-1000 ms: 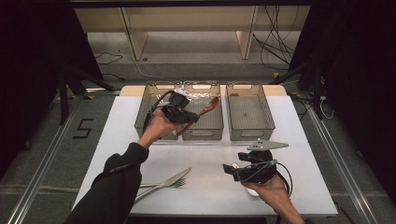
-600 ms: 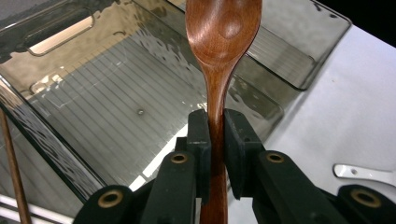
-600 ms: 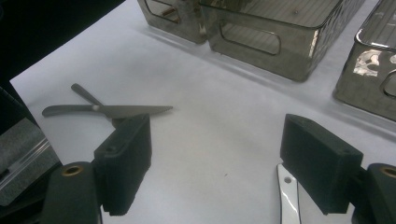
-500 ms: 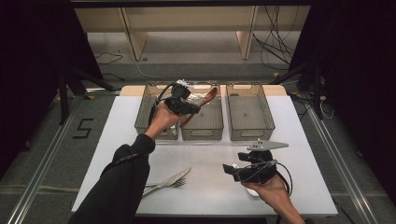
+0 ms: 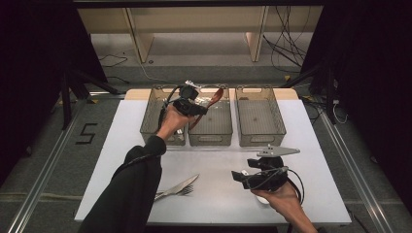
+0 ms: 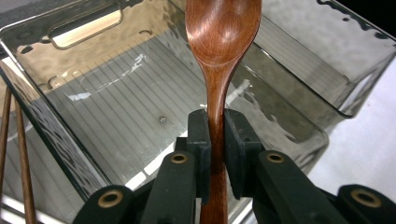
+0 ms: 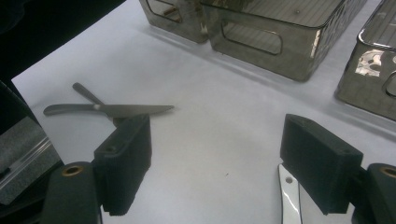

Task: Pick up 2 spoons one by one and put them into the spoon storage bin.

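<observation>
1. I see the left gripper (image 5: 203, 108) held over the middle bin (image 5: 210, 127) of three smoky clear bins at the far side of the white table (image 5: 218, 194). Its jaws are clamped on the handle of the wooden spoon (image 6: 219, 70).
2. In the left gripper view, the spoon bowl points away from the jaws, above the ribbed floor of the middle bin; spoon not touching the floor as far as I can tell. In the high view the spoon (image 5: 214, 97) slants up toward the bin's far right corner.
3. Left bin (image 5: 154, 121) holds thin brown sticks (image 6: 14, 154), seen at the left edge of the left gripper view. Right bin (image 5: 260, 119) sits just beside the middle one.
4. Right gripper (image 5: 252, 177) rests low at the near right of the table, jaws wide apart, nothing between them in the right gripper view.
5. Knife (image 7: 112, 110) and fork (image 5: 182, 191) lie crossed on the table, near left of centre, well apart from both grippers.
6. A shiny metal piece (image 7: 290, 196) lies beside the right gripper's pad; I cannot tell what it is.
</observation>
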A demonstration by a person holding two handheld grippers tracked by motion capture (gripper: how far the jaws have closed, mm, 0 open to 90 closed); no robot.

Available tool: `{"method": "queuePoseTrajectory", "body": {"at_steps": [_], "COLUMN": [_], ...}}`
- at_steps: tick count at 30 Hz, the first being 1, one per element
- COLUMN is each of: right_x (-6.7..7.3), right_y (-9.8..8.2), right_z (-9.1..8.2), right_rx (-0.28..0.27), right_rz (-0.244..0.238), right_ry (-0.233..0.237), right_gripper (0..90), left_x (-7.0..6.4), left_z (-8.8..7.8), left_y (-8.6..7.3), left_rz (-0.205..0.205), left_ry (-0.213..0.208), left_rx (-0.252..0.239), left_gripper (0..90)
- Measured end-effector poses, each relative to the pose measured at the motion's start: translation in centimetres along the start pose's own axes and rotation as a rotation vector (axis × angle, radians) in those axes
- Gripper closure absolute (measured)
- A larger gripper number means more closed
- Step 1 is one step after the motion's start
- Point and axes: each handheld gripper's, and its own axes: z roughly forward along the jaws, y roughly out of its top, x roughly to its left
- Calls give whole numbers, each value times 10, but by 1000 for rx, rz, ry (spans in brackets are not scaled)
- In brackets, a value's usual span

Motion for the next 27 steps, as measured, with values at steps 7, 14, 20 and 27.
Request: {"method": "queuePoseTrajectory", "body": {"at_steps": [7,14,20,27], "right_x": [0,0,1,1], "right_y": [0,0,0,0], "right_z": [0,0,0,0], "right_rx": [1,0,0,-2], "right_rz": [-3,-2,-3,-5], "right_ry": [3,2,3,6], "right_gripper": [259,259,259,259], "left_x": [2,-2,-1,2], "left_z": [7,12,17,25], "left_y": [-1,2,-1,-5], "left_rz": [-19,-11,-24,-47], "left_ry": [9,6,16,17], "left_rx": [1,6,17,27], "left_gripper": [806,806,805,797]}}
